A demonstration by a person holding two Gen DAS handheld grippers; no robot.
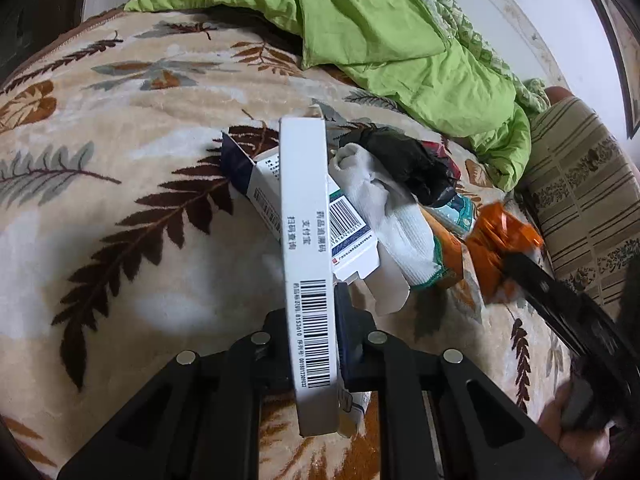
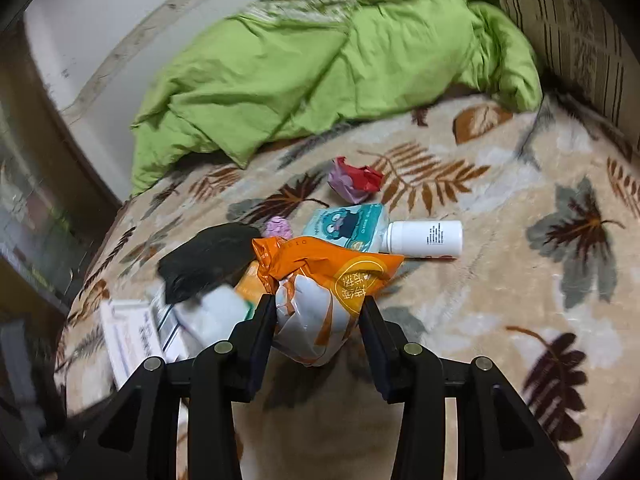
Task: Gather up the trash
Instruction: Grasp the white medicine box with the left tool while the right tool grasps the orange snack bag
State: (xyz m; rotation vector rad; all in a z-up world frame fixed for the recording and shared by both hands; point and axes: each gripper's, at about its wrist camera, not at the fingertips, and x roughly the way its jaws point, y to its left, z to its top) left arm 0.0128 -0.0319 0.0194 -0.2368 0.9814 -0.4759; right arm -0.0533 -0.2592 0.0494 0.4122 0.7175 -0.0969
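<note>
My left gripper (image 1: 310, 312) is shut on a long white medicine box with barcodes (image 1: 306, 240), held edge-up over the bed. Beyond it lies a trash pile: another opened box (image 1: 256, 184), a white sock (image 1: 396, 232), a black cloth (image 1: 404, 164) and an orange wrapper (image 1: 496, 240). My right gripper (image 2: 320, 312) has its fingers on both sides of the orange-and-white wrapper (image 2: 324, 280), closed against it. Behind it lie a black cloth (image 2: 208, 260), a teal tissue pack (image 2: 348, 224), a white bottle (image 2: 424, 238), a red-purple crumpled wrapper (image 2: 354, 180) and white boxes (image 2: 132, 332).
A leaf-patterned beige blanket (image 2: 500, 300) covers the bed. A green quilt (image 2: 320, 68) is bunched at the far side by the wall. A striped pillow (image 1: 580, 200) lies at the right. The right gripper's arm (image 1: 560, 304) shows in the left wrist view.
</note>
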